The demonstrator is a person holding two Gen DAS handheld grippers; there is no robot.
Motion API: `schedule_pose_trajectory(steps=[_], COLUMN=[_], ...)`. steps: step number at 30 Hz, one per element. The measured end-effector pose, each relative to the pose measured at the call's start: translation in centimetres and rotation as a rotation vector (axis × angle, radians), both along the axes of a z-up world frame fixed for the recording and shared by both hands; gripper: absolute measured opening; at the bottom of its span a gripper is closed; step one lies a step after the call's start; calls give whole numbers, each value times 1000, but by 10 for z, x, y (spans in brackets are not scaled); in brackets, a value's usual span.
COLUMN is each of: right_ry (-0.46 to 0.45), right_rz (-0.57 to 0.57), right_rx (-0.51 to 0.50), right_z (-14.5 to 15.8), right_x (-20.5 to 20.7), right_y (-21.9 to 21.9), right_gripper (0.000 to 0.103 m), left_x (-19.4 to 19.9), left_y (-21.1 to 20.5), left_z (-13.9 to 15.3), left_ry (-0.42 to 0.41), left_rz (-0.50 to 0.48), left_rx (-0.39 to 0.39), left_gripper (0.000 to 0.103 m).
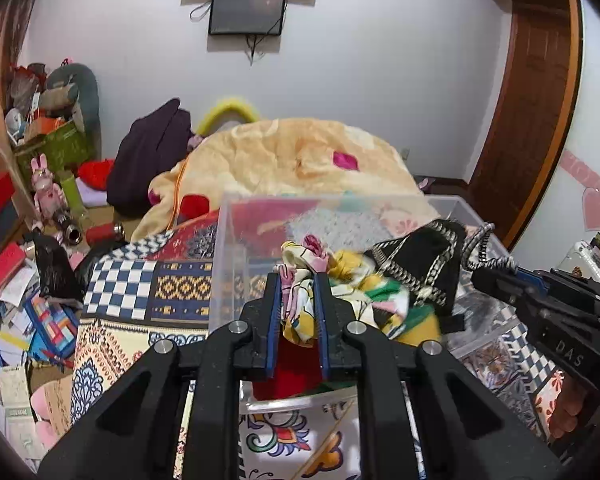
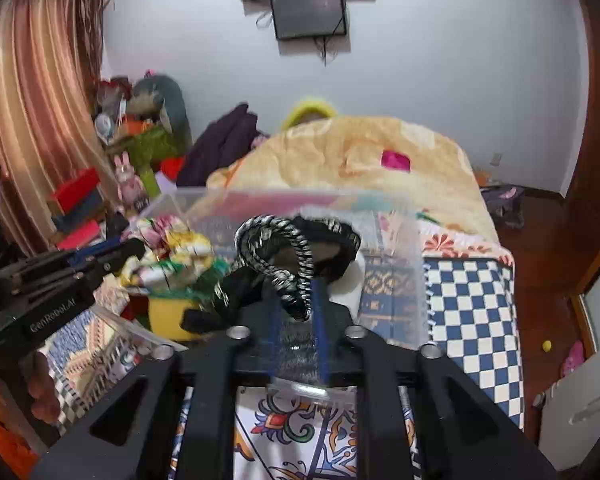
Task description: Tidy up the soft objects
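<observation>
My left gripper [image 1: 299, 280] is shut on a floral cloth [image 1: 300, 316] of yellow, white, pink and green, held over a clear plastic box [image 1: 228, 248] on the bed. My right gripper [image 2: 296, 292] is shut on a black garment [image 2: 324, 256] with a silver-black braided trim [image 2: 288, 252], also over the box [image 2: 414, 264]. In the left wrist view the black garment [image 1: 424, 264] hangs right of the floral cloth, with the right gripper [image 1: 500, 276] beside it. In the right wrist view the floral cloth [image 2: 172, 252] and left gripper [image 2: 120, 254] are at left. Red cloth [image 1: 296, 368] lies in the box.
The box stands on a patterned bedspread [image 1: 148, 292] with a checked part [image 2: 472, 308]. A peach blanket [image 1: 292, 156] is heaped behind it. Clutter of toys, boxes and papers [image 1: 40, 216] fills the left floor. A wooden door [image 1: 536, 92] is at right.
</observation>
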State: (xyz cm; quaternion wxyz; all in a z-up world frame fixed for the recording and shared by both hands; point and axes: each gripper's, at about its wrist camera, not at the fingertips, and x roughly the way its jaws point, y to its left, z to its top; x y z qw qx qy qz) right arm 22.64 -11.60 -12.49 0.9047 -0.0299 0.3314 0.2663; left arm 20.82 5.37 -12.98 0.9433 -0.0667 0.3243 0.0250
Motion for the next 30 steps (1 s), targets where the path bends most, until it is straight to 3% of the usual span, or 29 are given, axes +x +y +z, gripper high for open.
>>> schedule_pose_trajectory(steps=[2,7,11,17,24,30], right_ry=[23,0,-42,-105,-230,-341], right_rz=[12,23,20,17,6,7], right_rx=[-6,-40,-38,17,105,179], right_z=[-4,-1,9,37,86,126], right_x=[0,-6,-16,-33,-69,-105], right_y=[2,4,-1,-19,-41,-55], right_gripper=[50,58,69,73,79,82], left_x=[-1,-10,-24,-53,-99,-137], left_y=[2,4,3,-1,-13,-27], left_z=[-4,-2,8,42,101,140], left_ry=[12,5,-20,-105,-266,-392], left_rz=[2,10,-10,-43,-77,-93], left_rx=[-13,-18,-16,-23,-4,43], left_gripper=[25,49,53,58,59,69])
